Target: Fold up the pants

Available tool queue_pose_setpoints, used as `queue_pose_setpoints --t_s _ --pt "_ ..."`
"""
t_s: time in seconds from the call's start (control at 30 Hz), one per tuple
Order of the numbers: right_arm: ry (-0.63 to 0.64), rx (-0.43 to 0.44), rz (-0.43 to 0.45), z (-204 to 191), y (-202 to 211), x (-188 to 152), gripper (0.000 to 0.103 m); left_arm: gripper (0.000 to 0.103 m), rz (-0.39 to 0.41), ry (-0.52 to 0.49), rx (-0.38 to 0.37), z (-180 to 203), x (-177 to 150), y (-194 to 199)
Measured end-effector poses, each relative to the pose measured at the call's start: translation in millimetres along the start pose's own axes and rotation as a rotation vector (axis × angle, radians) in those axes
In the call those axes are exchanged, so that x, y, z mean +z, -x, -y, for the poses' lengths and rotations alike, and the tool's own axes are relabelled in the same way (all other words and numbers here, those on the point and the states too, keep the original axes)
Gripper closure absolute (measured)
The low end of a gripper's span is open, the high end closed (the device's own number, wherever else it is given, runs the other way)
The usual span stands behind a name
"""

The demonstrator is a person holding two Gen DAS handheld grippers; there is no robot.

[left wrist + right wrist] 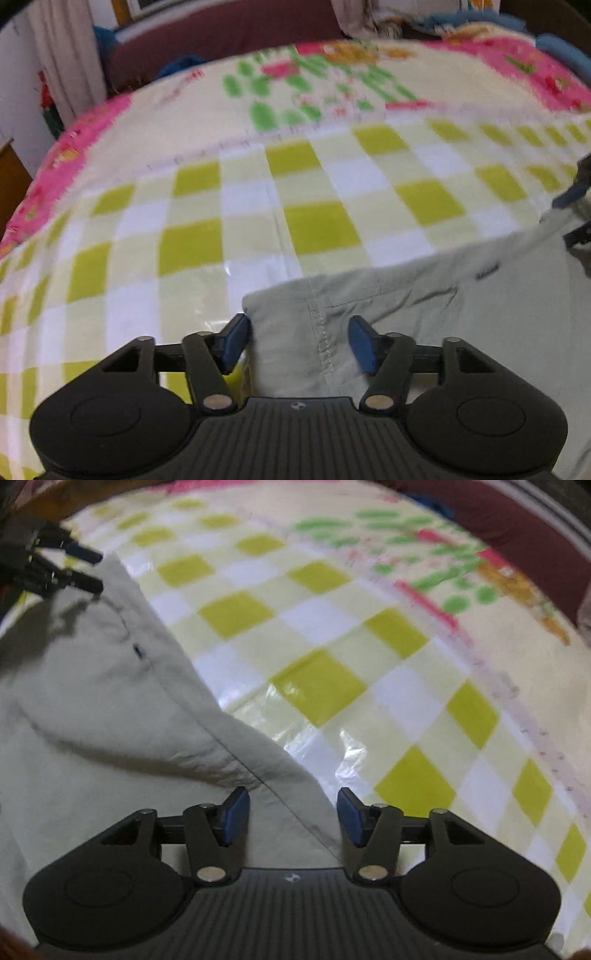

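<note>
Pale green pants (424,325) lie flat on the checked bedsheet (314,192), left gripper (301,341) and right gripper (293,818) each spread open over a cloth edge, gripping nothing; risk: closing now may pinch only the top layer or the slick sheet.

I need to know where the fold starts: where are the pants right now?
The pants lie on the checked sheet. They fill the lower right of the left wrist view and the left side of the right wrist view, their edge between each open claw's fingers.
</note>
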State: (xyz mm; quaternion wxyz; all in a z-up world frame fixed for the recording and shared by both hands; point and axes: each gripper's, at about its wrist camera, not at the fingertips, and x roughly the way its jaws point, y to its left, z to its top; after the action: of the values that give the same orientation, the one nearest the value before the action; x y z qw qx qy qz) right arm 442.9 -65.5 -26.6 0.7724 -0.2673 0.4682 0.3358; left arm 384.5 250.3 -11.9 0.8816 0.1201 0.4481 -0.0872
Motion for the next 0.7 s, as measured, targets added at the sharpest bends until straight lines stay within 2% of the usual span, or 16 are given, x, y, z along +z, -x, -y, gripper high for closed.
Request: queue_pose_setpoints --t_s 0.07,0.1,0.13,0.17,0.23,0.3,0.4,0.57,0.7 --pt "-0.002 -0.017 0.012 -1 -6 0 0.048 0.026 -0.002 -0.02 0.027 2 -3 -7" --pt "-0.01 -0.013 0.021 -1 -5 -1 0.05 0.03 -0.001 -0.01 0.037 1 -3 -10" --pt "-0.023 -0.004 0.03 0 -6 -3 0.062 0.04 -0.006 0.015 0.049 -1 -3 -12" --pt "-0.04 0.0 0.037 2 -5 -2 0.082 0.047 -0.011 0.032 0.059 -3 -1 -13" --pt "-0.064 -0.002 0.031 2 -2 -2 0.101 0.061 -0.016 0.021 0.073 -3 4 -10" --pt "-0.068 -0.032 0.042 -3 5 -1 0.102 0.066 -0.014 -0.019 0.086 3 6 -5" --pt "-0.066 -0.072 0.096 -12 24 0 0.102 0.067 0.004 -0.051 0.135 9 6 4" --pt "-0.084 -0.138 0.28 -38 102 -11 0.102 0.068 0.177 0.007 0.183 6 -2 69" --pt "-0.093 -0.145 0.415 -85 181 -49 0.102 0.067 0.333 0.062 0.168 16 -43 148"
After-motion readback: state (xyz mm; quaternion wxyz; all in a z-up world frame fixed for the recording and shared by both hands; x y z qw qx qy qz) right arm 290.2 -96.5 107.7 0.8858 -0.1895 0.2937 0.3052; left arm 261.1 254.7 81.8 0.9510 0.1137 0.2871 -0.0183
